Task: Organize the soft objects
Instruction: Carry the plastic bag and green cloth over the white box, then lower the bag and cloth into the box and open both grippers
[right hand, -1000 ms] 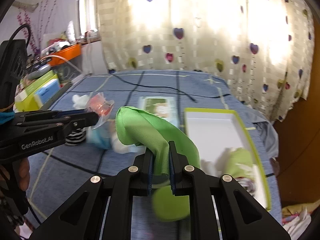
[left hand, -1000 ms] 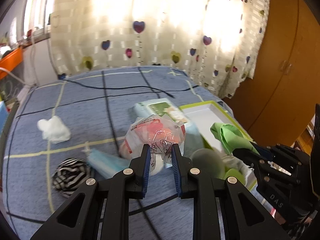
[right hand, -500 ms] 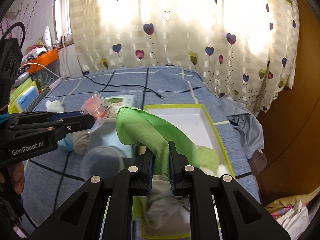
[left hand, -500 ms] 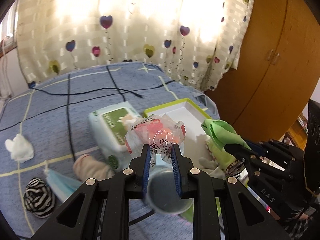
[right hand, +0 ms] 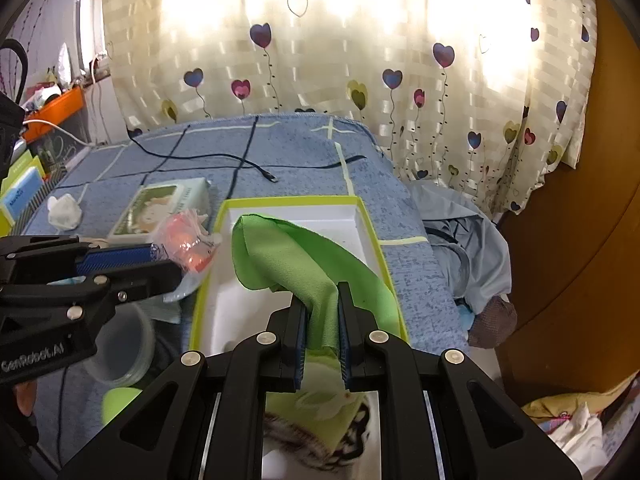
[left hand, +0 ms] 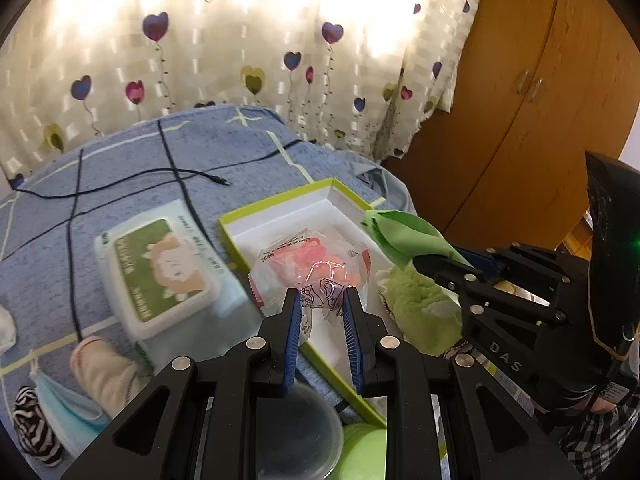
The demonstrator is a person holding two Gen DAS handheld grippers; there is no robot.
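— Now, item one?
— Left gripper [left hand: 320, 300]: closed on a clear packet [left hand: 310, 264] with pink contents; held over the tray [left hand: 280, 208], near its left rim.
— Item two?
— Right gripper [right hand: 322, 312]: clamped on a green cloth [right hand: 288, 258]; cloth droops above the tray's white floor.
— Already in the tray?
— Green plush [left hand: 420, 308], near end; beside the tray, on the blue bedspread [left hand: 132, 160]: wipes pack [left hand: 160, 268], rolled sock [left hand: 102, 372], face mask [left hand: 60, 412], striped ball [left hand: 34, 428].

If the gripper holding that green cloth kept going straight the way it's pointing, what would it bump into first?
Most likely the white floor of the green-rimmed tray. The right gripper, shut on the green cloth, points down into it, though depth is hard to judge.
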